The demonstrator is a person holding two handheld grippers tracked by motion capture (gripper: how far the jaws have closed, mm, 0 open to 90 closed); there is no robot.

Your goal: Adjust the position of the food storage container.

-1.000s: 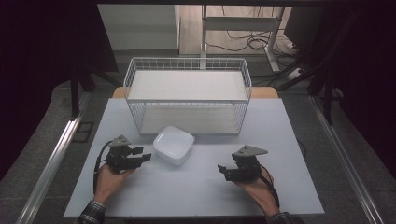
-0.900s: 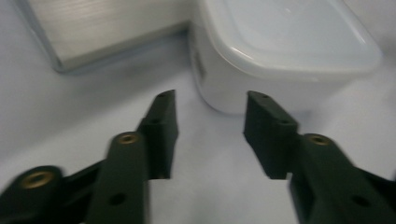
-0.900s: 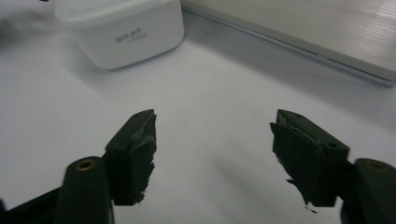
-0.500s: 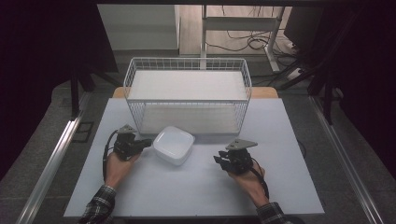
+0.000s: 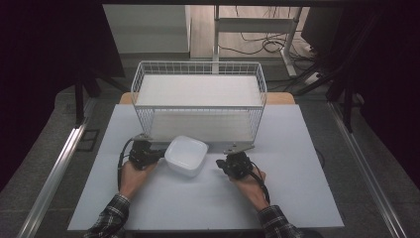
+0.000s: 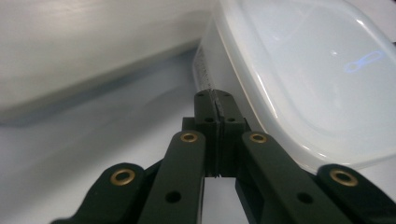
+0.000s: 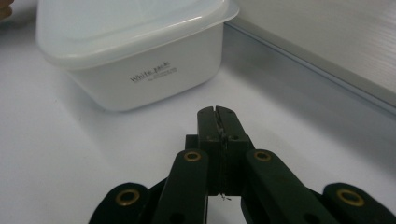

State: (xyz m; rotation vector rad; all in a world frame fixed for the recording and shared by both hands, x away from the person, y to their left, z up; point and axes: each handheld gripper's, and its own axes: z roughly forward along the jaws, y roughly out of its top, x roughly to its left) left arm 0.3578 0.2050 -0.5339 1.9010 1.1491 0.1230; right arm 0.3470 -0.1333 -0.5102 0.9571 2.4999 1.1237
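Jaws of the left gripper (image 6: 215,95) pressed together, nothing between them, tips right against the near wall of a white lidded box (image 6: 299,79). Box up and to the right of those jaws in the left gripper view, lid rim overhanging just beside the tips; cannot tell whether tips and wall actually touch. Pale surface (image 6: 93,140) under and to the left of the jaws, with a blurred white board beyond.

Jaws of the right gripper (image 7: 218,112) likewise closed on nothing, resting low over the surface (image 7: 70,158). Same box (image 7: 135,51) ahead and to the left of these jaws, a clear gap of bare surface between tips and box. Small grey lettering on the box wall facing the jaws. Edge of a white panel running off to the right behind.

From the high view: box (image 5: 186,155) between the two grippers, left gripper (image 5: 159,154) at its left side, right gripper (image 5: 221,164) a little apart on its right. Wire basket (image 5: 199,99) standing beyond the box, at the far half of the surface (image 5: 198,208), near the box's far corner. Hands (image 5: 131,173) in plaid sleeves behind each gripper.
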